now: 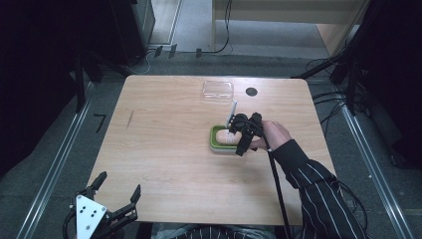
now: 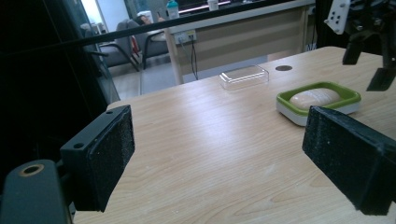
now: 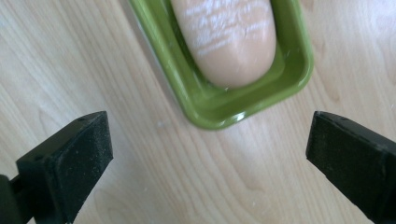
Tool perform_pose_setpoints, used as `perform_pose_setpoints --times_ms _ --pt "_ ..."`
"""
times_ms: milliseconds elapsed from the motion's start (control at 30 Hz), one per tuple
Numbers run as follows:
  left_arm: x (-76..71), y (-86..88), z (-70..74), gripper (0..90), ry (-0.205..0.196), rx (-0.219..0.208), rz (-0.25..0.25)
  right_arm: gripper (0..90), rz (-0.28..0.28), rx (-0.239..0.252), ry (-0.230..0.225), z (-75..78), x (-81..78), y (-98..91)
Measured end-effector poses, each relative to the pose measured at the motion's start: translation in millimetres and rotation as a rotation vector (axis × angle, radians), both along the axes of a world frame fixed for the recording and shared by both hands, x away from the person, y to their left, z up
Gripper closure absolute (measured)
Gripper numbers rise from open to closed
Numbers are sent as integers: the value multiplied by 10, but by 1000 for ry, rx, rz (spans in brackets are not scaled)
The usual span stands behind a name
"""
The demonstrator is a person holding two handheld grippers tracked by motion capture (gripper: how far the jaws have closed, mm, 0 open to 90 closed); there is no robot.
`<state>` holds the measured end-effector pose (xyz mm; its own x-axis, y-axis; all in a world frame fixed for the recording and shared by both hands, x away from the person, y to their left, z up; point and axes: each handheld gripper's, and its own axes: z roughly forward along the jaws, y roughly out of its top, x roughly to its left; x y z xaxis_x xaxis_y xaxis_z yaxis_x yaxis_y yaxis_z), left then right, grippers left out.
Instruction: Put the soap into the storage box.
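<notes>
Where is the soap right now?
The soap lies in the green dish right of the table's middle, under the right gripper, with the clear lid behind it.

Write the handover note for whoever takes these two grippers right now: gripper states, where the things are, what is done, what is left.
Right gripper: open, empty, poised right above the green soap dish, jaws pointing down at it.
Left gripper: open, empty, at the near left edge of the table, away from the work.
Soap bar: lying in the dish, mid-table.
Clear lid: lying apart from the dish, toward the far edge of the table.
Done: the soap sits in the dish.
Left: probably fetching the lid and closing the dish; nothing is gripped yet.
</notes>
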<state>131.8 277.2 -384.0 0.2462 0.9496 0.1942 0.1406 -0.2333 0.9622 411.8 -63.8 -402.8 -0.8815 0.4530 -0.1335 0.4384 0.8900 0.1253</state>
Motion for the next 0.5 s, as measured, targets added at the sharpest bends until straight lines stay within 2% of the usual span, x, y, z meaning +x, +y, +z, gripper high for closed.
perform_pose_setpoints --times_ms 400,500 --pt "32 -18 1 96 2 0 -12 12 -62 -21 10 -49 -210 -189" --pt "48 -28 1 96 4 -1 -19 13 -86 -30 13 -73 -306 -263"
